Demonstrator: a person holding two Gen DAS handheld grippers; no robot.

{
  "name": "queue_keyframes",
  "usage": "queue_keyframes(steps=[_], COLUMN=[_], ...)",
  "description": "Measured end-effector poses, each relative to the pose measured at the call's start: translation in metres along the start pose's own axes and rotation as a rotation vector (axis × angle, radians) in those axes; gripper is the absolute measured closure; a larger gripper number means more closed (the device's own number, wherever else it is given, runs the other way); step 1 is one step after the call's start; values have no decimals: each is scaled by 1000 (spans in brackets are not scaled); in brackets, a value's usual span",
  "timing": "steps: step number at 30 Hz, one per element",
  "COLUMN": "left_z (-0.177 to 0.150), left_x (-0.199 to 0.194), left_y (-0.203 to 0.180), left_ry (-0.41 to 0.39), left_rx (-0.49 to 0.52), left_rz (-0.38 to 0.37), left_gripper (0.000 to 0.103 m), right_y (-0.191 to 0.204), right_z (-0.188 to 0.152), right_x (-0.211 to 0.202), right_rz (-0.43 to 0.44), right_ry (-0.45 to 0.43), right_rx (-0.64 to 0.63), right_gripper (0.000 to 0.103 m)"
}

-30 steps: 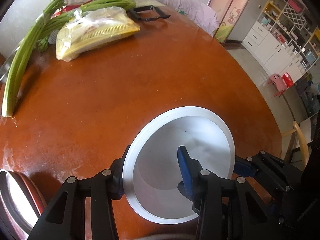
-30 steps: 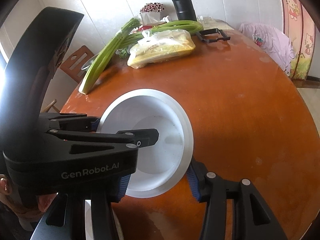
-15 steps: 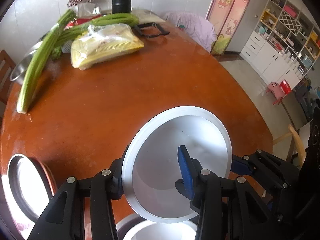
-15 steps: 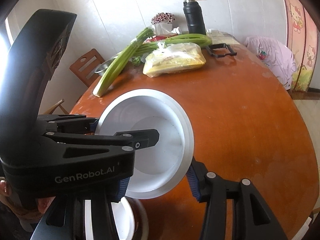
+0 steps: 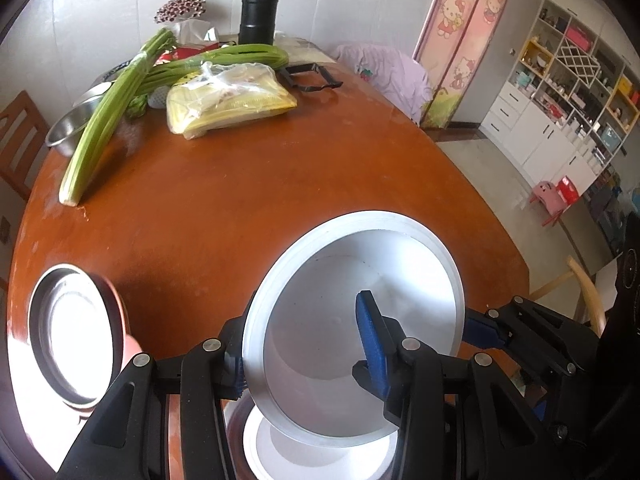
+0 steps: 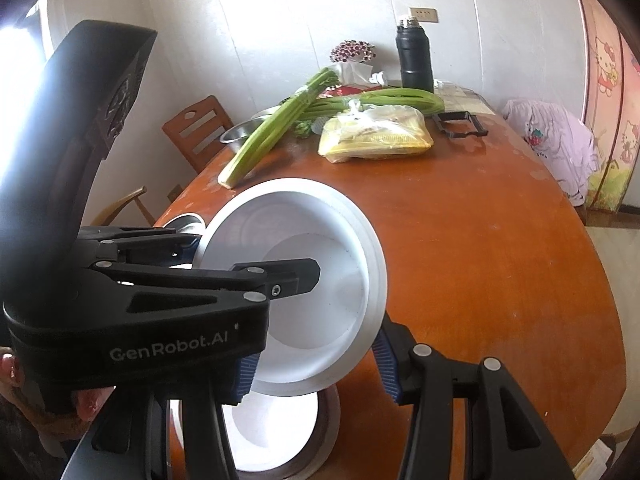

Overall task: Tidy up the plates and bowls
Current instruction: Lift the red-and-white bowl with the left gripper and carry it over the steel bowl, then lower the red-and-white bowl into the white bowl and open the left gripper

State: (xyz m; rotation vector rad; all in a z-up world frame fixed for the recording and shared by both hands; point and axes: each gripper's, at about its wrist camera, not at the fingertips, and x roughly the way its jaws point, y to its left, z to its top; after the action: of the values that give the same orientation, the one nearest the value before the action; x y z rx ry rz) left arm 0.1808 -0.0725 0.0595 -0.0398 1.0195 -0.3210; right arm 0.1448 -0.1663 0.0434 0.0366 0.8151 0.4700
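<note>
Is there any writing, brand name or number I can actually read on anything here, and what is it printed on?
"GenRobot.AI": white lettering on the black body of the left gripper, seen from the right wrist.
The red package behind the celery seems printed, but too blurred to read.
The pink door panels show cartoon cats only; no words readable.
Nothing else legible.

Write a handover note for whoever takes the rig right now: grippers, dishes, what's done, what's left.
Left gripper: shut on the white bowl, one finger inside its wall, one outside.
Right gripper: shut on the same bowl's opposite rim.
Bowl: tilted, off the table, directly over a brown-rimmed dish. A second rimmed dish sits on the table to the left.
Done: bowl picked up with both grippers.
Left: probably nest it in the dish below, then gather the second dish.
</note>
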Motion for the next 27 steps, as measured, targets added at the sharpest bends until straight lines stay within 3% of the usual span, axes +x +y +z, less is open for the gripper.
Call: queue_keyframes(steps=[27], left_z=[-57], left_x=[-24], left_y=[9], left_ry=[-18], left_rx=[-91], left_rz=[15], left_gripper=[57], right_y=[33], right_z=[-36], right_x=[-21], right_rz=[52], right_ry=[26], right_rx=[-101], right_gripper=[53])
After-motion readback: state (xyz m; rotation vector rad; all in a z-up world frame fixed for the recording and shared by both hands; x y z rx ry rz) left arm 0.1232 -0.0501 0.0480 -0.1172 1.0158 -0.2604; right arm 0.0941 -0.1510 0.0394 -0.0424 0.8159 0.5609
